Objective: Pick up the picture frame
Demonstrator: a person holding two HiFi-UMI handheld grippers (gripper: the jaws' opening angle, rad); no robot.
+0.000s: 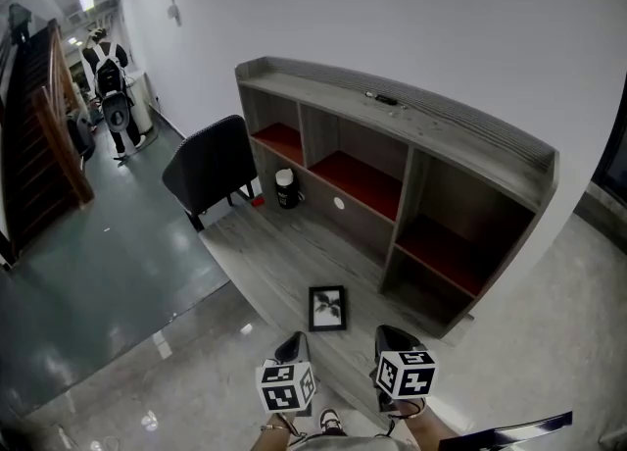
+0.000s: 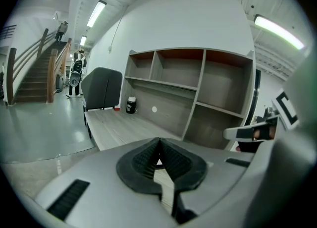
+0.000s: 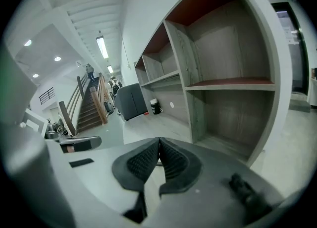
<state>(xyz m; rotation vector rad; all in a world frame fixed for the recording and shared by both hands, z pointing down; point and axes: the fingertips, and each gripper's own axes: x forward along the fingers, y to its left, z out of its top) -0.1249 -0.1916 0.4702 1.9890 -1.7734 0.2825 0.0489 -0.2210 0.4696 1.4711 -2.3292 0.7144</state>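
Just ahead at twelve o'clock, the picture frame (image 1: 327, 308) lies flat; our left gripper (image 1: 292, 347), slightly nearer, and right gripper (image 1: 392, 339) both have jaws pressed together, empty.

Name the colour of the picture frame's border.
Black; the picture frame shows best in the head view.

The left hand-held gripper (image 2: 159, 146) has a smooth, light-grey plastic shell with rounded shoulders and a dark rectangular slot (image 2: 69, 199) sunk into it. Its two black rubber pads (image 2: 141, 160) are finely ribbed on their inner faces. On top sits a white cube with black square markers (image 1: 285, 386). The right hand-held gripper (image 3: 159, 146) is built alike — grey shell, black ribbed pads (image 3: 141, 162), its own marker cube (image 1: 407, 374) — plus a small black knob (image 3: 245, 192) on the shell.
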